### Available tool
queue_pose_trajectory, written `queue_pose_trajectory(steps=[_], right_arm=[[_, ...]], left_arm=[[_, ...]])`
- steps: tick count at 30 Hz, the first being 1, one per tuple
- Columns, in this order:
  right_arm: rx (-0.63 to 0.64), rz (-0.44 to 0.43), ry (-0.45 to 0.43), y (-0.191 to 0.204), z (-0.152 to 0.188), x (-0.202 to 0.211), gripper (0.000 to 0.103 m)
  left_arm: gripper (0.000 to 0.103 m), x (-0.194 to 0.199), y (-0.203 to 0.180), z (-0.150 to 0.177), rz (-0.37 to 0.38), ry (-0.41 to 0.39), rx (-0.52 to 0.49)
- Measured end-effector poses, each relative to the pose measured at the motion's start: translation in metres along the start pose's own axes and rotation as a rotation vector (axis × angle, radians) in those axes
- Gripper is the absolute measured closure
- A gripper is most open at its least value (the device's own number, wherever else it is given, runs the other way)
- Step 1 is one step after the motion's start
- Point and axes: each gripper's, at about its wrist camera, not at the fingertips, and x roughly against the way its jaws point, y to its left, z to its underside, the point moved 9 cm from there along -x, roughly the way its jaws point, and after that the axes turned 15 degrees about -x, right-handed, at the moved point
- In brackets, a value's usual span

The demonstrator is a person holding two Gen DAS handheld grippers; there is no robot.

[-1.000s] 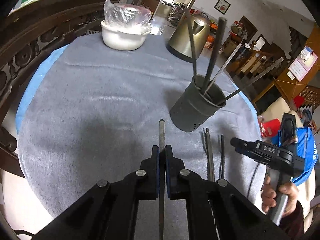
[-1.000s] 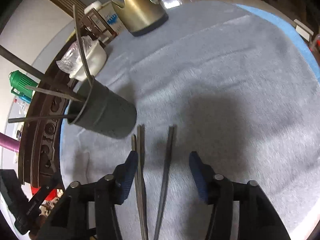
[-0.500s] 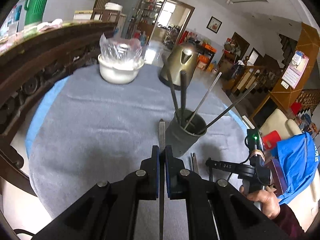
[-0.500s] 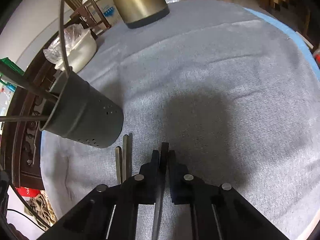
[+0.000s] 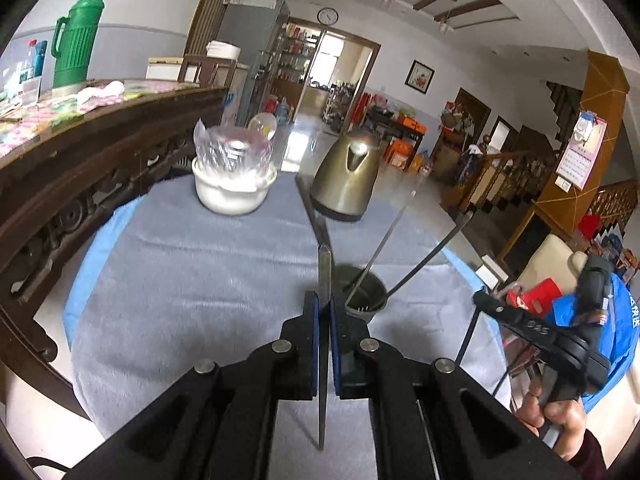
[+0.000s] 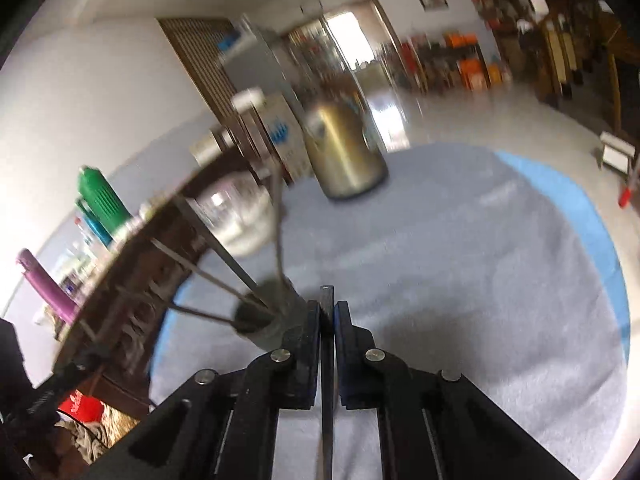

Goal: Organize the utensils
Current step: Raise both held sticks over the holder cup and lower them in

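Your left gripper [image 5: 324,308] stays clamped on a flat utensil [image 5: 325,268]; your right gripper [image 6: 328,314], open a second ago, now pinches a second utensil [image 6: 327,300] lifted off the grey cloth [image 6: 460,280]. At frame centre the dark holder [image 5: 366,294] sits just behind your left fingers. Only the left view shows the white bowl [image 5: 234,192] clearly; the kettle [image 5: 348,184] stands beside it.

Two fisheye views, each looking forward along its own gripper from just above a round grey tabletop [image 5: 192,264]. The left wrist view faces across it toward the room's far doorway; the right wrist view, blurred, faces similarly from the other side. Both share the utensil cup [image 5: 366,292] and brass kettle [image 6: 344,156].
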Motion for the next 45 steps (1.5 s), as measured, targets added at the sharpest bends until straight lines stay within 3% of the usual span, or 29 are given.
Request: queue_pose_trajectory(steps=[12,26,34,45], right_arm=[[0.078,-0.14,-0.278,0.085,-0.048,0.053,0.095],[0.239,-0.1,-0.542,0.157,-0.071,0.057,0.095],[0.265,-0.051,-0.508,0.16,-0.058,0.016,0.095],[0.27,-0.028,-0.398,0.132,-0.039,0.001,0.095]], left_arm=[[0.098,0.014,0.002,-0.06,-0.017,-0.113,-0.007],[0.098,0.016,-0.002,-0.14,-0.072,-0.303,-0.027],[0.097,-0.026,0.0,-0.132,-0.121,-0.264,-0.018],[0.098,-0.059,0.001,-0.106,-0.12,-0.162,-0.043]])
